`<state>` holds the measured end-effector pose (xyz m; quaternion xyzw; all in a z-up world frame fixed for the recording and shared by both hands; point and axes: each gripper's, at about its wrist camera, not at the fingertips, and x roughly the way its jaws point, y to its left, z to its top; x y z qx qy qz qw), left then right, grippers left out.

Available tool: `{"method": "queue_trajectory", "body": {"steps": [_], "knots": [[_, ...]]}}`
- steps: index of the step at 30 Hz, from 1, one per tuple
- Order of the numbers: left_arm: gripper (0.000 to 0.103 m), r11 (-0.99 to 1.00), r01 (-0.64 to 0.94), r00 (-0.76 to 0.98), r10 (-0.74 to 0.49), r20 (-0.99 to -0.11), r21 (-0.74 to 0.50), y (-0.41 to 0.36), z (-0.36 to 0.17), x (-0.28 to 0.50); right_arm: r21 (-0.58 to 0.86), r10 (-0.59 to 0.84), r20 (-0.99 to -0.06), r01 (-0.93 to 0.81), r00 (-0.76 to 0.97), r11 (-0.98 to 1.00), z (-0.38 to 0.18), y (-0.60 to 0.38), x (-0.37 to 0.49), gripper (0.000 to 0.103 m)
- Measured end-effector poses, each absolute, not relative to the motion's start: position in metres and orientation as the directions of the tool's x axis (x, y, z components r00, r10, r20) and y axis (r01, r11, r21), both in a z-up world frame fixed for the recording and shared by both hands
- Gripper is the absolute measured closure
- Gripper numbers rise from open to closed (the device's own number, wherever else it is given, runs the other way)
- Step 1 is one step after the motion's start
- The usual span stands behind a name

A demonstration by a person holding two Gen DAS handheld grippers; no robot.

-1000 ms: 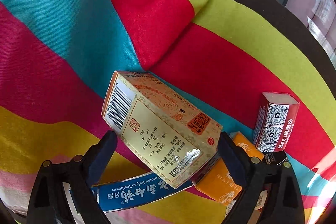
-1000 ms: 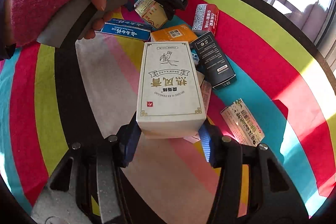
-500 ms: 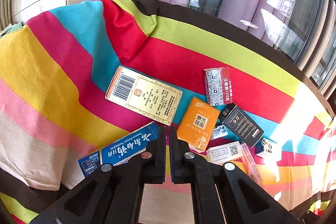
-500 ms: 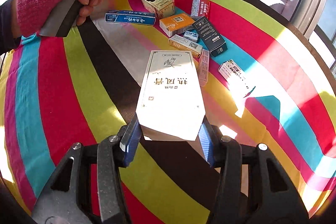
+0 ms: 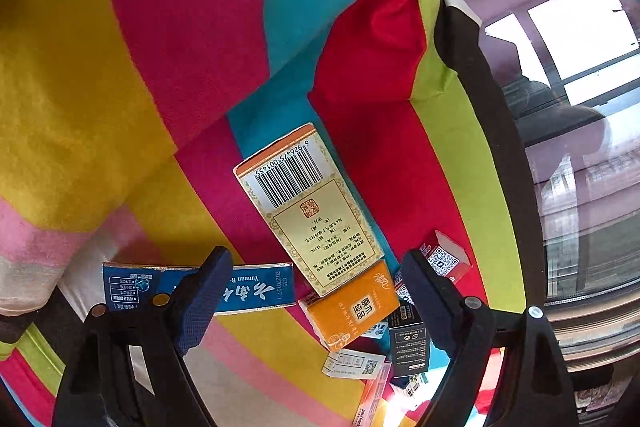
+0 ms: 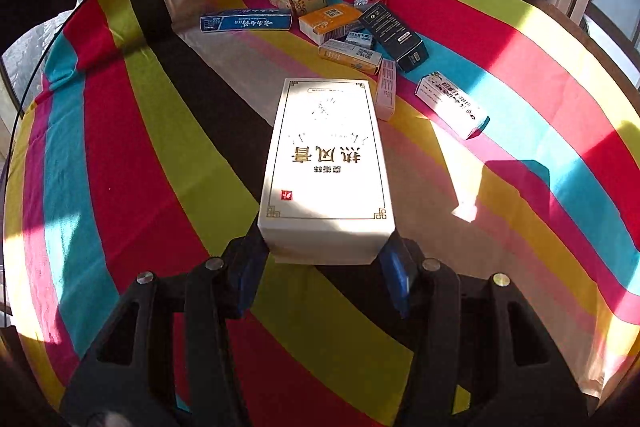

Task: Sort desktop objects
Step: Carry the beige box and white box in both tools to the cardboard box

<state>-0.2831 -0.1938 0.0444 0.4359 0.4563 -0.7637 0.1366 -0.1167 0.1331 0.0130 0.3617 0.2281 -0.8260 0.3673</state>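
Now, white box [image 6: 326,171] clamped betw right gripper [image 6: 323,277] pads

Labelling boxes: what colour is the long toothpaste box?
Blue with white lettering, clearest in the left wrist view.

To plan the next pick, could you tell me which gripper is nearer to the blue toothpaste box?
Left. The left gripper, jaws opening, hangs just above the blue toothpaste box; the right gripper, clamped on the white box, is well short of it.

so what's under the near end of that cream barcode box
In the left wrist view the cream barcode box overlaps the orange box; whether it rests on it, and what lies beneath, is hidden.
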Motion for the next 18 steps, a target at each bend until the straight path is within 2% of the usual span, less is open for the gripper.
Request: {"method": "queue_trajectory", "body": {"steps": [6,9,10,15,18], "knots": [[0.018,-0.526,0.624,-0.602,0.148,-0.784,-0.578,-0.19,0.017,-0.317,-0.057,-0.461,-0.772,0.77,-0.438,-0.636,0.008,0.137,-0.129,0.047],[0.044,-0.542,0.588,-0.645,0.134,-0.752,-0.6,-0.19,0.006,-0.313,-0.083,-0.45,-0.768,0.767,-0.456,-0.636,0.009,0.136,-0.126,0.047],[0.047,-0.561,0.563,-0.661,0.135,-0.738,-0.607,-0.188,0.007,-0.308,-0.097,-0.445,-0.766,0.767,-0.465,-0.635,0.01,0.135,-0.125,0.048],[0.049,-0.74,0.419,-0.725,0.076,-0.685,-0.525,-0.156,0.043,-0.259,-0.126,-0.421,-0.761,0.748,-0.495,-0.652,0.011,0.132,-0.122,0.048],[0.049,-0.849,0.287,-0.728,0.108,-0.677,-0.443,-0.124,0.062,-0.212,-0.095,-0.422,-0.766,0.735,-0.485,-0.671,0.01,0.135,-0.121,0.048]]}}
